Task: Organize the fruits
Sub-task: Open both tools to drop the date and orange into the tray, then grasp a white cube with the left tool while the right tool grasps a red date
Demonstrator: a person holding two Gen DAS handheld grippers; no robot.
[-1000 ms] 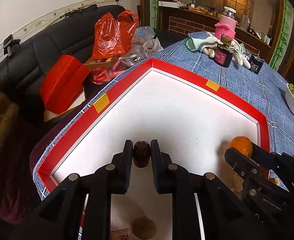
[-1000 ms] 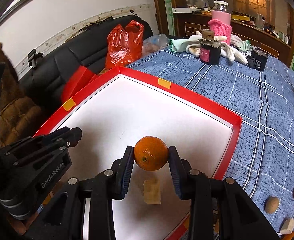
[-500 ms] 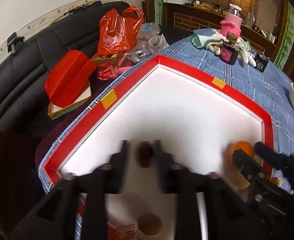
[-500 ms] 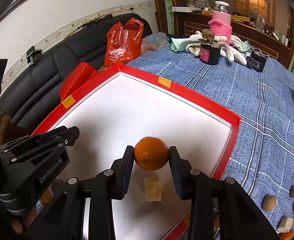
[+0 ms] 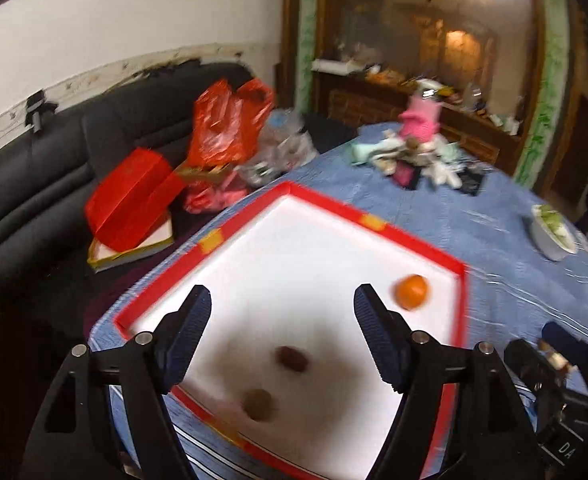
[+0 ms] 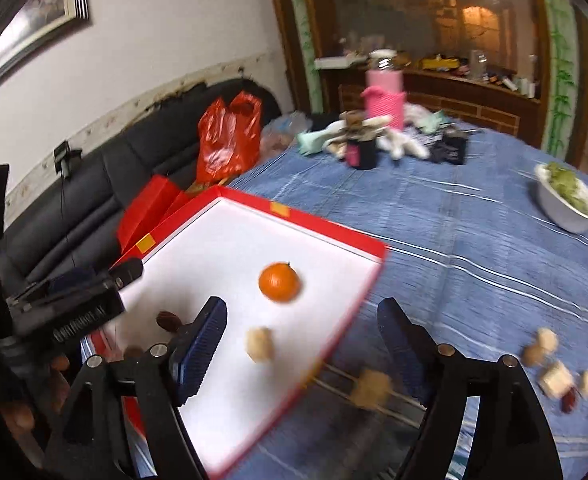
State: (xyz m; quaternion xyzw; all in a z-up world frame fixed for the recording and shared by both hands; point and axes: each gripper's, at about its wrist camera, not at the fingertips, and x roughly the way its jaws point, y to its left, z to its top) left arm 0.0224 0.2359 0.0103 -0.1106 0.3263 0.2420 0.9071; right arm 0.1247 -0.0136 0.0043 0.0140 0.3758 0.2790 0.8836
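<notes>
A red-rimmed white tray (image 5: 414,244) (image 6: 330,228) lies on the blue cloth. In it lie an orange (image 5: 412,291) (image 6: 279,281), a dark red date (image 5: 292,358) (image 6: 168,320), a brown round fruit (image 5: 258,403) and a pale chunk (image 6: 260,344). My left gripper (image 5: 282,312) is open and empty, raised above the date. My right gripper (image 6: 302,340) is open and empty, raised over the tray's right edge, behind the orange. Each gripper's body shows at the edge of the other's view.
Several loose pale chunks and small fruits (image 6: 554,364) lie on the cloth right of the tray. A white bowl of greens (image 6: 570,200) stands at the far right. A pink jar, dark bottle and gloves (image 6: 374,132) sit at the back. A black sofa with red bags (image 5: 222,132) lies left.
Both grippers have opened and pulled up and back. The left one let go of the date, the right one let go of the orange; both fruits now lie in the tray.
</notes>
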